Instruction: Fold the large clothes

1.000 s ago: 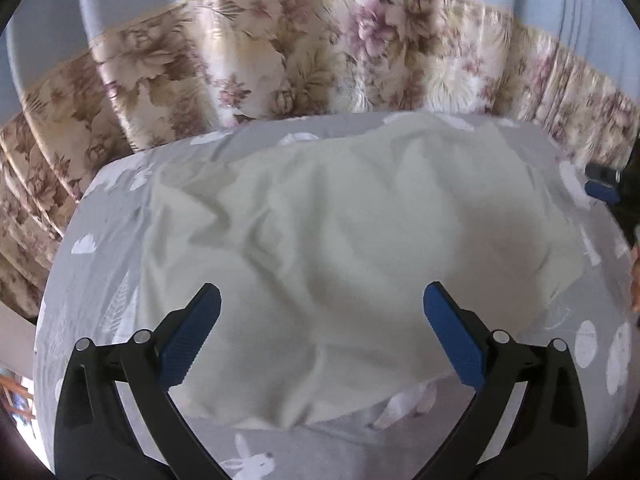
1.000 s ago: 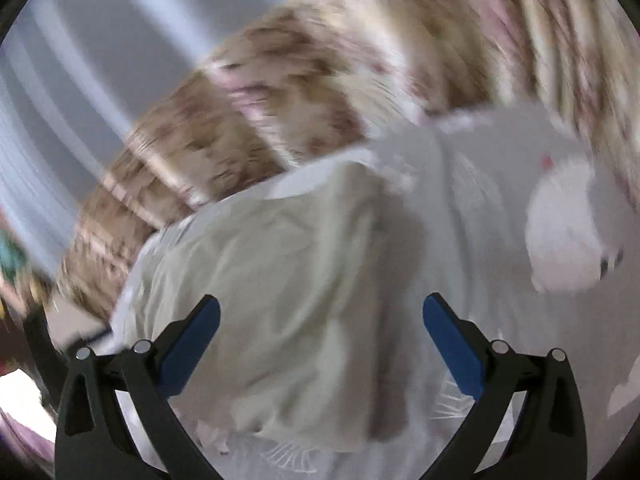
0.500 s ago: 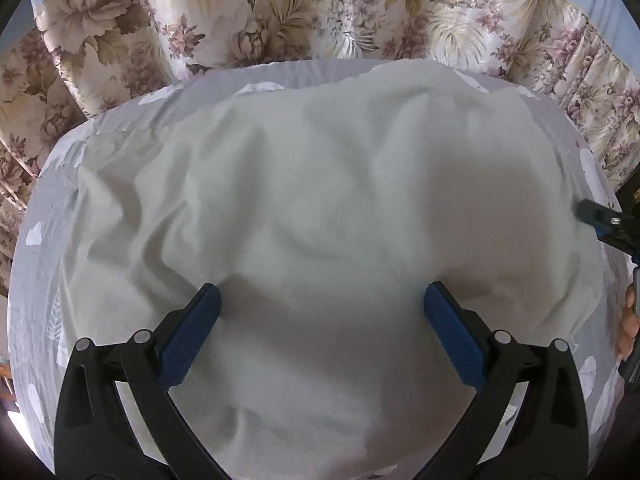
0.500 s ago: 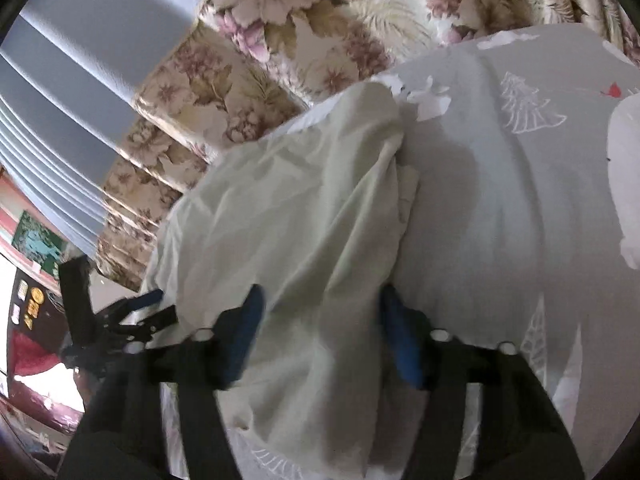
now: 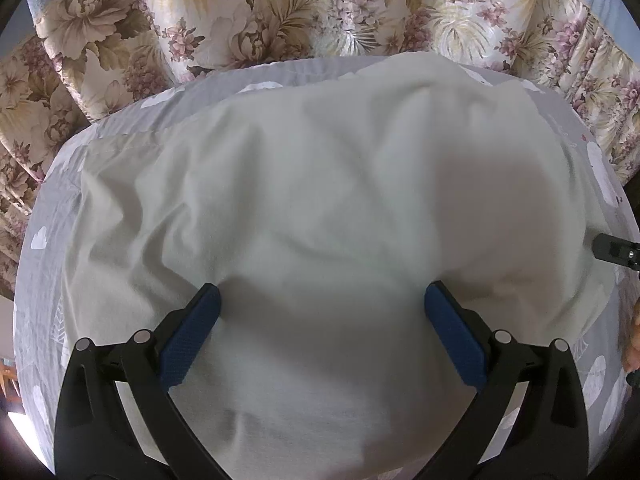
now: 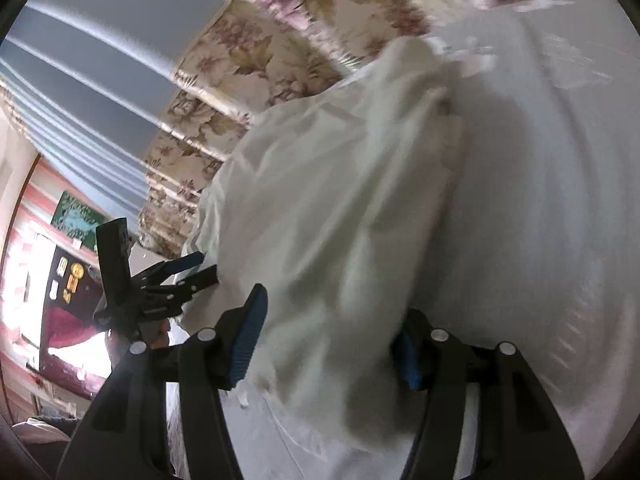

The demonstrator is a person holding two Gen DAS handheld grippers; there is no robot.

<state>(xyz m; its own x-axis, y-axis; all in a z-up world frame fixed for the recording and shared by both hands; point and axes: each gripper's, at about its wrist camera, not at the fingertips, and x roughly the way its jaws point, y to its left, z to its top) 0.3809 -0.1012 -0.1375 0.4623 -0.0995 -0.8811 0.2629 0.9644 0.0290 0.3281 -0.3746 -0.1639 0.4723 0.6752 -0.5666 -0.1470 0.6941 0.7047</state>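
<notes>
A large pale cream garment [image 5: 320,208] lies spread and wrinkled on a grey printed bedsheet [image 5: 52,208]. My left gripper [image 5: 322,308] is open, its blue pads pressed down on the garment's near middle. In the right wrist view the same garment [image 6: 340,208] runs between the jaws of my right gripper [image 6: 332,332], which stand partly closed around a bunched edge of the cloth; this view is blurred. The left gripper [image 6: 188,268] shows there at the garment's far side. The right gripper's tip [image 5: 616,250] shows at the right edge of the left wrist view.
A floral curtain [image 5: 280,12] hangs behind the bed. The grey sheet [image 6: 540,160] extends to the right of the garment. A wall with a green picture [image 6: 76,216] and a dark board with badges [image 6: 68,280] are at the far left.
My left gripper has lowered onto the garment, which now fills the view. My right gripper has narrowed from wide open and closed in around the garment's edge.
</notes>
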